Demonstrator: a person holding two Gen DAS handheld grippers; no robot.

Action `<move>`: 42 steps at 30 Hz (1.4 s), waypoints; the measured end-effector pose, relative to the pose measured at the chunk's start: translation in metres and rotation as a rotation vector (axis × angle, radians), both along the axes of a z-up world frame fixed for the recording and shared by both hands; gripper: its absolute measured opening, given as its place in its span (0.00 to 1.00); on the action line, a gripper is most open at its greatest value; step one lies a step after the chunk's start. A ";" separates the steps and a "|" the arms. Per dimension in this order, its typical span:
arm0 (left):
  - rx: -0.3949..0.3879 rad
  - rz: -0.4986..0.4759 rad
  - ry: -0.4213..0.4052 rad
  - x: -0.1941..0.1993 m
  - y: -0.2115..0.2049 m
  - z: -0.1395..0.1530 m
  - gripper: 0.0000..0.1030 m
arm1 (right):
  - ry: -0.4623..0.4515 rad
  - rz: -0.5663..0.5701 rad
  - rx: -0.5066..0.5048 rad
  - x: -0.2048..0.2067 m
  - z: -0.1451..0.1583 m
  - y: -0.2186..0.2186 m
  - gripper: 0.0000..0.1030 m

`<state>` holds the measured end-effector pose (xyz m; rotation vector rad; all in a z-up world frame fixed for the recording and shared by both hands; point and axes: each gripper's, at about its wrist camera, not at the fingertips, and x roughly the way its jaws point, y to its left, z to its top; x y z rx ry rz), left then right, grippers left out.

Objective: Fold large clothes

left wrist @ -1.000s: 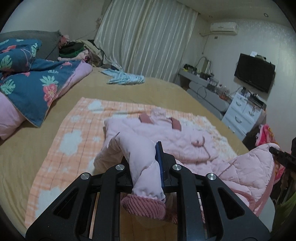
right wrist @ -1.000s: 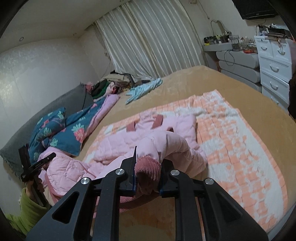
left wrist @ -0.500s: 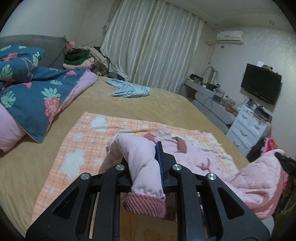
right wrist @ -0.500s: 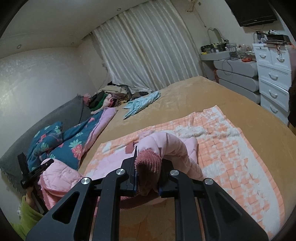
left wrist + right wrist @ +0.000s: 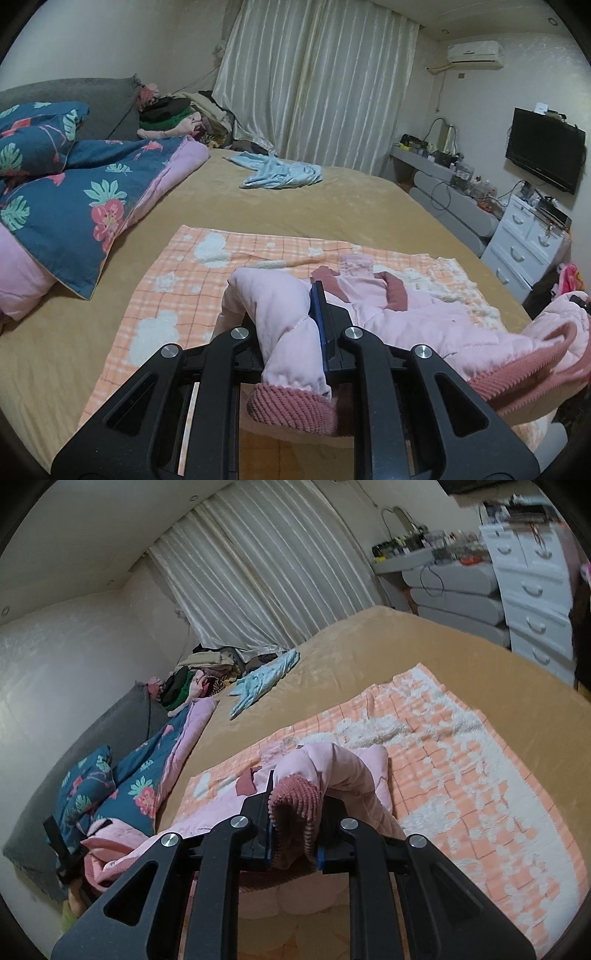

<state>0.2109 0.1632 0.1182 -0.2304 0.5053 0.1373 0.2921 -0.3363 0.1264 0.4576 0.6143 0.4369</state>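
Observation:
A pink quilted jacket [image 5: 424,321] with dark pink ribbed cuffs lies on an orange checked blanket [image 5: 177,295] on the bed. My left gripper [image 5: 288,325] is shut on one sleeve [image 5: 273,299] just above its cuff [image 5: 291,406], holding it up over the jacket. In the right wrist view my right gripper [image 5: 293,823] is shut on the other sleeve's cuff [image 5: 295,801], and that sleeve [image 5: 351,771] arches up from the jacket [image 5: 221,805]. The left finger of the left gripper is hidden behind the sleeve.
A blue floral quilt [image 5: 74,192] is bunched at the bed's left side. A light blue garment [image 5: 280,173] and a heap of clothes [image 5: 173,114] lie near the curtain. White drawers [image 5: 528,240] and a wall TV [image 5: 543,151] stand beyond the bed's right edge.
Both grippers have carried their sleeves forward across the jacket toward its collar. The right wrist view has tilted as that gripper rolled. Both grips are unchanged.

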 end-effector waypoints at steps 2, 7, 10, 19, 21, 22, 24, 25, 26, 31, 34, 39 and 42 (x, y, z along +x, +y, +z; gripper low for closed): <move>0.004 0.002 0.006 0.006 0.000 -0.004 0.09 | 0.019 -0.001 0.015 0.009 -0.004 -0.002 0.15; 0.032 0.008 0.026 0.023 -0.001 -0.011 0.10 | 0.052 -0.008 0.021 0.027 -0.013 -0.002 0.15; 0.041 0.015 0.041 0.033 0.001 -0.016 0.10 | 0.074 -0.011 0.037 0.038 -0.018 -0.004 0.16; 0.051 0.020 0.074 0.057 0.006 -0.034 0.10 | 0.130 0.000 0.066 0.067 -0.033 -0.004 0.19; 0.053 0.020 0.082 0.061 0.006 -0.037 0.10 | 0.136 0.006 0.069 0.071 -0.035 -0.003 0.22; 0.054 0.021 0.084 0.063 0.007 -0.039 0.10 | 0.139 0.007 0.070 0.073 -0.036 -0.003 0.23; 0.056 0.022 0.094 0.068 0.008 -0.043 0.10 | 0.144 0.012 0.084 0.078 -0.039 -0.003 0.28; 0.055 0.023 0.096 0.069 0.008 -0.044 0.10 | 0.146 0.014 0.092 0.080 -0.040 -0.003 0.30; 0.055 0.024 0.098 0.071 0.009 -0.046 0.10 | 0.146 0.021 0.103 0.082 -0.042 -0.003 0.34; 0.053 0.024 0.107 0.077 0.011 -0.053 0.10 | 0.122 0.034 0.100 0.088 -0.044 0.000 0.47; 0.054 0.026 0.114 0.081 0.012 -0.056 0.10 | 0.102 0.023 0.076 0.089 -0.047 0.004 0.60; 0.054 0.023 0.123 0.088 0.013 -0.062 0.10 | 0.103 0.032 0.036 0.094 -0.063 0.010 0.63; 0.055 0.022 0.129 0.092 0.014 -0.066 0.11 | 0.114 0.031 -0.012 0.097 -0.075 0.017 0.64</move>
